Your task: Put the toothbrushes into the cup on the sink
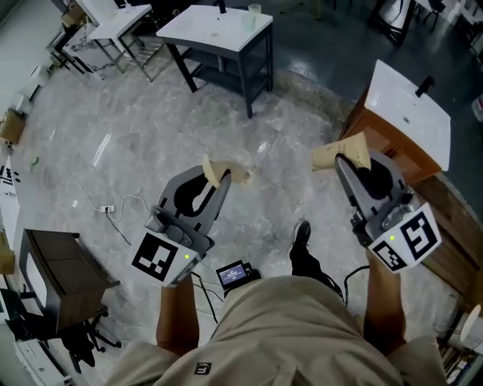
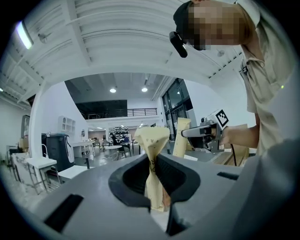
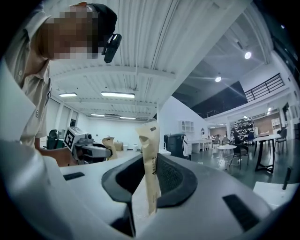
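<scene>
In the head view both grippers are held level over a grey marbled floor. My left gripper [image 1: 216, 179] is shut on a beige paper-wrapped toothbrush [image 1: 228, 173], which sticks out past its tips. My right gripper [image 1: 344, 163] is shut on a second wrapped toothbrush [image 1: 344, 153]. In the left gripper view the packet [image 2: 153, 157] stands pinched upright between the jaws. The right gripper view shows its own packet [image 3: 150, 164] gripped the same way. A pale cup [image 1: 253, 16] stands on a white sink top [image 1: 215, 29] far ahead.
A second white sink [image 1: 411, 113] with a black faucet [image 1: 424, 85] sits on a wooden cabinet at the right. A dark cabinet [image 1: 64, 268] stands at the lower left. Cables [image 1: 121, 215] and a small device [image 1: 235, 273] lie on the floor by my shoe [image 1: 300, 235].
</scene>
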Available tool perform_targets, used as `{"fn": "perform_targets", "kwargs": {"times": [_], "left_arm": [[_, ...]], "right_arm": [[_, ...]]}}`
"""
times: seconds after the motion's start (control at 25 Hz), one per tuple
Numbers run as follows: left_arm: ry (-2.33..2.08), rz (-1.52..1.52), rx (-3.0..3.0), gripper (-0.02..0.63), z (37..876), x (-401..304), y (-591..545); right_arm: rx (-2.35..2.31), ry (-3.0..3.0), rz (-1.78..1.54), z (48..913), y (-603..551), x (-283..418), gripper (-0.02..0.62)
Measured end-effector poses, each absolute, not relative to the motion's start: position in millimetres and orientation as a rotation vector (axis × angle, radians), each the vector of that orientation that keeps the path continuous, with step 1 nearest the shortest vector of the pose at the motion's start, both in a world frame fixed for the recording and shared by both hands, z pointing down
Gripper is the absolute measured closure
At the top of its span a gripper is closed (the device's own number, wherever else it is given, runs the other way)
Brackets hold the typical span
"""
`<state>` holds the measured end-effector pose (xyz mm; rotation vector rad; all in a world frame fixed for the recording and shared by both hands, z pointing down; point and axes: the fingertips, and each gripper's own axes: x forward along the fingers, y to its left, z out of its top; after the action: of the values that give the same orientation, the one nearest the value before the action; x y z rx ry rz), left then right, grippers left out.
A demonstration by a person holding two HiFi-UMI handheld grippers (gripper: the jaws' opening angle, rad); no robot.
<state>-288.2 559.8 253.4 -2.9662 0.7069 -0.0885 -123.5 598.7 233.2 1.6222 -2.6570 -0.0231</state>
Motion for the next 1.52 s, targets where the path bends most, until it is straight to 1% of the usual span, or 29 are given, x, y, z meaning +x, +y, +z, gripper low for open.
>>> {"fn": "perform_targets", "kwargs": {"times": [0.2, 0.32, 0.56, 0.96, 1.24, 1.4, 1.52], "left_arm": [[0.761, -0.185, -2.954, 0.558, 261, -215, 516], [0.811, -0.189, -2.946, 0.558, 259, -178, 491], [0.851, -0.213, -2.919, 0.558, 257, -131, 454], [0.933, -0.228, -2.931, 0.558, 271, -117, 403], [0.852, -0.208, -2.957, 0.558, 276, -107, 334], [0.809, -0.202, -2.960, 0.558, 273, -118, 285], [0.816, -0.215, -2.958, 0.558, 273, -144, 242]], "right_arm": [[1.578, -2.698, 0.000, 234, 549, -42, 0.526], [1.546, -2.715, 0.002, 234, 522, -3, 0.526], [1.492, -2.757, 0.006, 234, 480, 42, 0.526], [1.432, -2.778, 0.028, 242, 419, 64, 0.526], [1.510, -2.704, 0.034, 248, 366, 76, 0.526], [1.569, -2.675, 0.040, 248, 318, 72, 0.528], [1.579, -2.679, 0.056, 252, 273, 49, 0.528]]}}
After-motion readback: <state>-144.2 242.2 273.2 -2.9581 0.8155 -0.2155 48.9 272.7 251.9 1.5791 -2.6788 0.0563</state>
